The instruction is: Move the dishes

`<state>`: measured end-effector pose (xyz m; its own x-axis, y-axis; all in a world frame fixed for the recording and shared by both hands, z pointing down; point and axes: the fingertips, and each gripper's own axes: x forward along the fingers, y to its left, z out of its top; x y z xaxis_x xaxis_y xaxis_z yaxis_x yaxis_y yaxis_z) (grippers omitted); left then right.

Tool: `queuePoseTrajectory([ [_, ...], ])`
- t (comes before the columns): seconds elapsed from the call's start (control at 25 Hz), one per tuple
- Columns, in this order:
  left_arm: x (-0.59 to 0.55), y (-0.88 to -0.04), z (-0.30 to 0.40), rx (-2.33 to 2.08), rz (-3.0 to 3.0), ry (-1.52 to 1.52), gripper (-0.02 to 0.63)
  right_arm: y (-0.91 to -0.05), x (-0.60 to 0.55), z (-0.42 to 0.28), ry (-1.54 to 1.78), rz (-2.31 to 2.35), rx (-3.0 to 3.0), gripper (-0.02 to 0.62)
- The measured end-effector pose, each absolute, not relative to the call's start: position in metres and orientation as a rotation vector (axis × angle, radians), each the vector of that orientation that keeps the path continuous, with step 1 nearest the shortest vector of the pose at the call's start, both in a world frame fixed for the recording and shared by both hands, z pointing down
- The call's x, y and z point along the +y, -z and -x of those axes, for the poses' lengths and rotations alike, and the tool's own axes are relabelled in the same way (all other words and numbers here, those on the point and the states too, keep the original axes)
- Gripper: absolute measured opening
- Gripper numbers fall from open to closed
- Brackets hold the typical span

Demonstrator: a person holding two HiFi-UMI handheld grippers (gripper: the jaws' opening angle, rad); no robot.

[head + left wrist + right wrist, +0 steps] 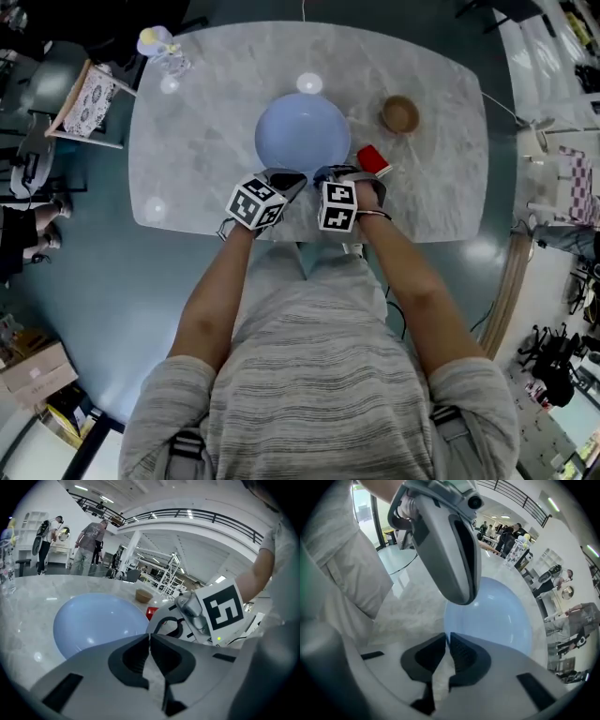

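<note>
Blue bowl [302, 136] one, brown bowl [400, 114] one.

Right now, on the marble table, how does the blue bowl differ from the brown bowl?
The blue bowl is far larger than the brown bowl. The blue bowl sits at the middle of the marble table; the brown bowl stands apart, to its right in the head view. Both are round.

A large, round, pale blue dish [302, 136] is sitting at the middle of the marble table [206, 141]. A small brown bowl [400, 114] is standing upright, open side up, toward the table's far right side.
</note>
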<state>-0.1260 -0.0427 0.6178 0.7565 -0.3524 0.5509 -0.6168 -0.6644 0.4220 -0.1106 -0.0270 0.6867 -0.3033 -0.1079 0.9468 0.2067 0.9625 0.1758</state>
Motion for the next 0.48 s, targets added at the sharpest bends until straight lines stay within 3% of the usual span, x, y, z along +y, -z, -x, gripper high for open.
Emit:
queuePoseTrajectory([
  [0.48,-0.043,-0.614,0.082,-0.683,-2.355,-0.618,0.029,-0.681,-0.02,0.074,0.247,0.032,-1.934,0.052],
])
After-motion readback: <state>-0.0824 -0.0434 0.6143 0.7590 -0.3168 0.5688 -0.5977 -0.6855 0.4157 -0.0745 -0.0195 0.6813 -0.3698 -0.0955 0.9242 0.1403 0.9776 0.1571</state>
